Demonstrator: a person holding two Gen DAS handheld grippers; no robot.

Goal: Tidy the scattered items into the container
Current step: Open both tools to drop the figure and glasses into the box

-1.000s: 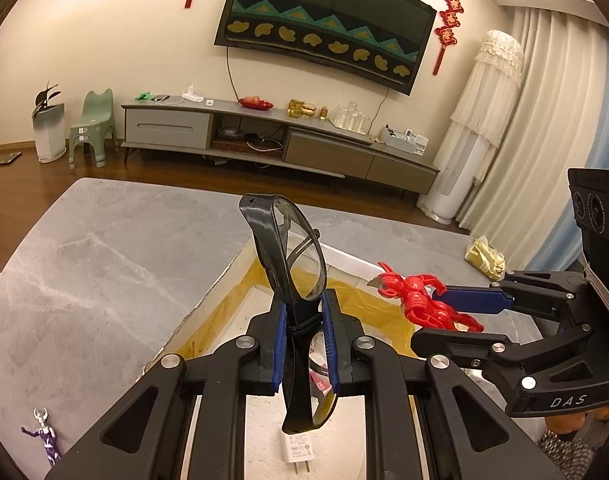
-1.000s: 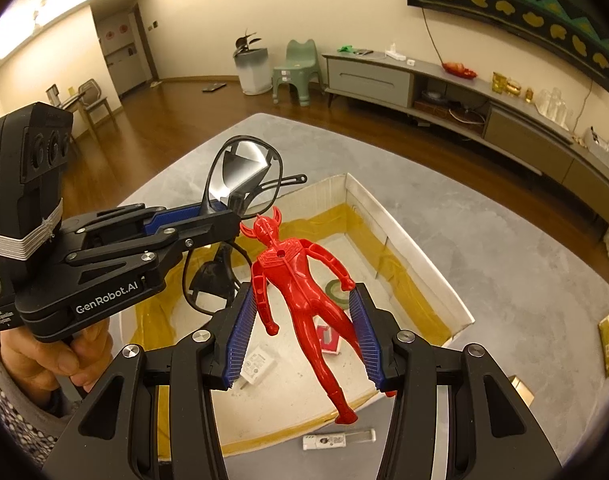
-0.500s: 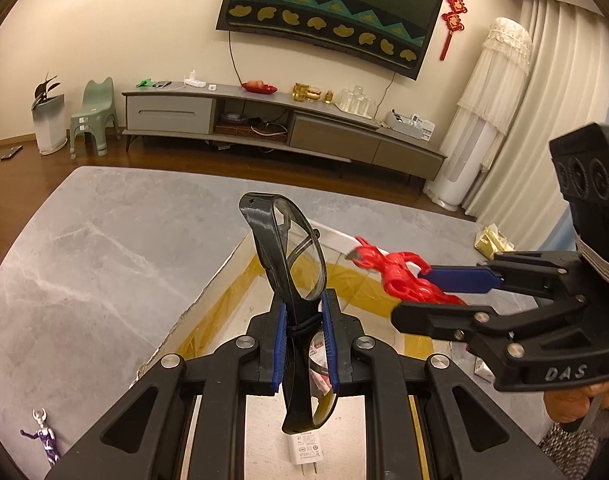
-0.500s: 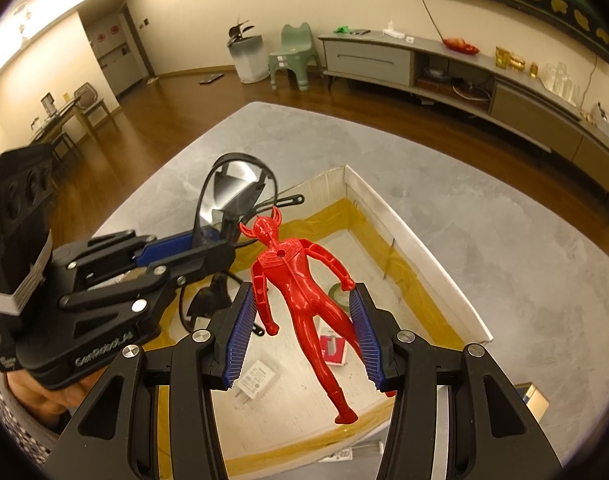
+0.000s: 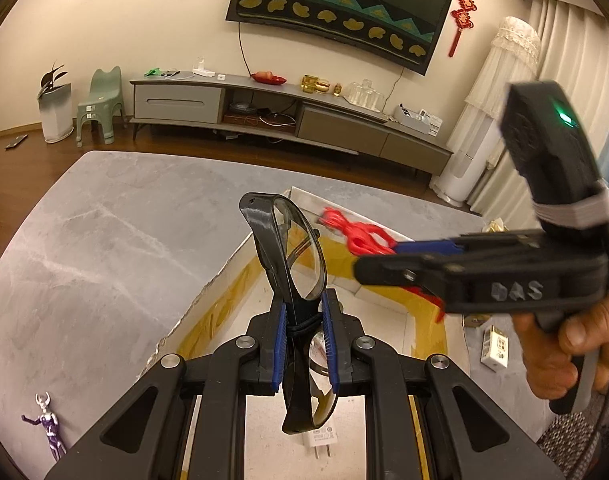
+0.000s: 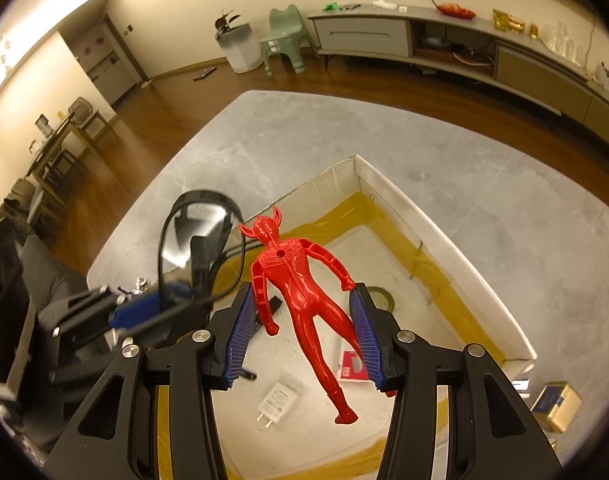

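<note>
My left gripper [image 5: 303, 320] is shut on the bridge of black-framed clear glasses [image 5: 292, 256], which stand on edge above the open white box [image 5: 224, 276]. My right gripper [image 6: 304, 336] is shut on a red horned toy figure [image 6: 300, 292], head pointing away, hanging over the box floor [image 6: 384, 256]. In the left wrist view the right gripper [image 5: 396, 248] comes in from the right with the red figure [image 5: 356, 236], blurred. The right wrist view has the left gripper [image 6: 144, 314] at lower left with the glasses [image 6: 196, 236].
Inside the box lie a white charger plug [image 6: 278, 400], a red card [image 6: 350, 366], a green tape roll [image 6: 380, 296] and a dark item [image 6: 272, 308]. A purple figure [image 5: 46, 424] lies on the grey table. A gold box [image 6: 556, 404] and small carton [image 5: 494, 346] sit outside the box.
Both grippers keep their hold. The right gripper has risen and swung closer across the left wrist view. In the right wrist view the left gripper has slid down and to the left.
</note>
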